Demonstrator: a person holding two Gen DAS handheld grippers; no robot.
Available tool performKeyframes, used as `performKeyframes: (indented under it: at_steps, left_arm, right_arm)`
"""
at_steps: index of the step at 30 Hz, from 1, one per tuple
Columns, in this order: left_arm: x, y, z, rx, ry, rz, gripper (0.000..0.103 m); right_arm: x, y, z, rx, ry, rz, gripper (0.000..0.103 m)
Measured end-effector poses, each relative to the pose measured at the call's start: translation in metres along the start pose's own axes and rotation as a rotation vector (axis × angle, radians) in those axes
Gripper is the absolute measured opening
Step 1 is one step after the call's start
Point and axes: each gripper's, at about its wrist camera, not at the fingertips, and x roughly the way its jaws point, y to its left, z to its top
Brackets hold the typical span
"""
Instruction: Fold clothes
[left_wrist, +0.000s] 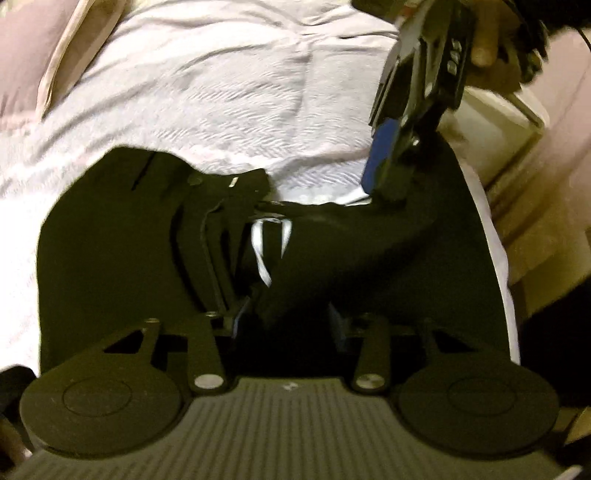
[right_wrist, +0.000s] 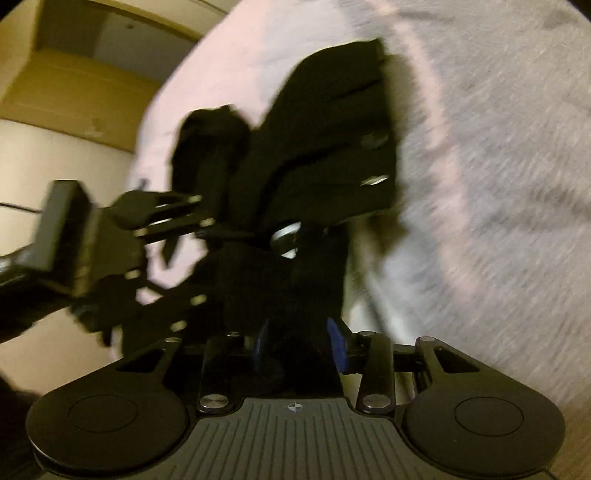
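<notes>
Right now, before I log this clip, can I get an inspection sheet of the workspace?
Surface: bed with a pale lilac textured bedspread, wrinkled.
Job's things: black garment with buttons and a white label, bunched, partly lifted off the bedspread.
Clutter: pink pillow at the bed's far edge.
Grippers: left gripper has black cloth between its blue pads; right gripper likewise; whether either clamps is unclear in the blur.
Cables: a thin dark cable by the person's hand.
Surroundings: cream wall and wooden furniture beside the bed.
</notes>
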Motion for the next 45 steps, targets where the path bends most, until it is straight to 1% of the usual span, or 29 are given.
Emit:
performKeyframes:
  at_steps: [2,5,9,10,11,12,13,17,19,21,22,24,25,26,27,28,30,33,34,37,38,39,40,41,43,45]
  left_arm:
    - [0.002,-0.005,-0.003,0.062,0.014,0.011,0.033]
    - [0.004,-0.007,-0.009,0.116,0.022,0.023,0.033]
    - [0.004,-0.004,-0.013,0.112,0.019,0.028,0.031]
    - [0.004,-0.004,-0.013,0.106,0.019,0.029,0.03]
    - [0.004,-0.004,-0.013,0.1,0.019,0.031,0.029]
    - [0.004,-0.004,-0.013,0.094,0.019,0.032,0.028]
    - [0.004,-0.004,-0.013,0.09,0.017,0.036,0.027]
    - [-0.004,0.0,-0.012,0.042,-0.017,0.056,0.027]
    - [-0.004,0.004,-0.01,0.008,-0.029,0.06,0.027]
    - [-0.004,0.009,-0.006,-0.03,-0.041,0.049,0.027]
    - [-0.004,0.012,-0.003,-0.051,-0.049,0.04,0.027]
    - [-0.006,0.019,0.003,-0.112,-0.07,-0.012,0.032]
    - [-0.006,0.023,0.006,-0.14,-0.078,-0.044,0.037]
    - [-0.006,0.026,0.009,-0.166,-0.084,-0.074,0.041]
    - [-0.004,0.029,0.012,-0.185,-0.088,-0.099,0.042]
    - [-0.002,0.031,0.015,-0.198,-0.09,-0.118,0.042]
    - [0.005,0.032,0.019,-0.191,-0.083,-0.129,0.04]
    - [0.013,0.027,0.024,-0.134,-0.06,-0.085,0.037]
    - [0.013,0.026,0.025,-0.119,-0.055,-0.063,0.037]
    - [0.022,0.025,0.024,-0.094,0.008,0.018,0.037]
    - [0.025,0.027,0.021,-0.107,0.023,0.024,0.036]
    - [0.027,0.028,0.018,-0.12,0.038,0.031,0.034]
    - [0.03,0.03,0.015,-0.131,0.048,0.038,0.028]
    - [0.032,0.031,0.012,-0.136,0.052,0.039,0.027]
    - [0.034,0.032,0.007,-0.144,0.05,0.037,0.027]
    - [0.036,0.033,0.006,-0.147,0.047,0.031,0.027]
  right_arm:
    - [0.007,0.008,-0.005,-0.001,0.016,0.023,0.039]
    - [0.019,0.01,0.0,-0.033,0.011,-0.012,0.04]
    - [0.04,0.012,0.011,-0.066,0.01,-0.014,0.041]
    - [0.043,0.013,0.014,-0.066,0.014,-0.006,0.037]
    - [0.042,0.016,0.016,-0.081,0.006,0.009,0.026]
    - [0.04,0.021,0.017,-0.095,-0.006,0.026,0.002]
    - [0.036,0.023,0.018,-0.102,-0.02,0.034,0.0]
    - [0.018,0.043,0.023,-0.159,-0.064,0.028,0.0]
    - [0.014,0.042,0.026,-0.174,-0.074,-0.007,0.0]
    - [0.012,0.029,0.031,-0.157,-0.098,-0.078,0.001]
    - [0.009,0.019,0.032,-0.135,-0.11,-0.102,0.003]
    - [0.002,0.001,0.033,-0.091,-0.11,-0.105,0.006]
    - [-0.001,-0.008,0.033,-0.069,-0.107,-0.103,0.013]
    - [0.0,-0.013,0.033,-0.06,-0.102,-0.098,0.022]
    - [0.003,-0.015,0.034,-0.062,-0.094,-0.094,0.048]
    - [0.006,-0.016,0.036,-0.066,-0.085,-0.093,0.07]
    - [0.011,-0.021,0.036,-0.061,-0.068,-0.066,0.072]
    - [0.017,-0.028,0.038,-0.033,-0.053,-0.045,0.071]
    - [0.016,-0.03,0.038,-0.017,-0.056,-0.012,0.071]
    - [0.006,-0.031,0.037,0.038,-0.08,0.148,0.071]
    - [0.002,-0.031,0.036,0.04,-0.087,0.171,0.071]
    - [-0.002,-0.032,0.037,0.039,-0.099,0.173,0.071]
    - [-0.007,-0.034,0.037,0.037,-0.111,0.174,0.071]
    - [-0.012,-0.041,0.037,0.057,-0.137,0.147,0.071]
    - [-0.017,-0.06,0.038,0.112,-0.177,0.081,0.071]
    - [-0.012,-0.076,0.04,0.139,-0.178,0.07,0.071]
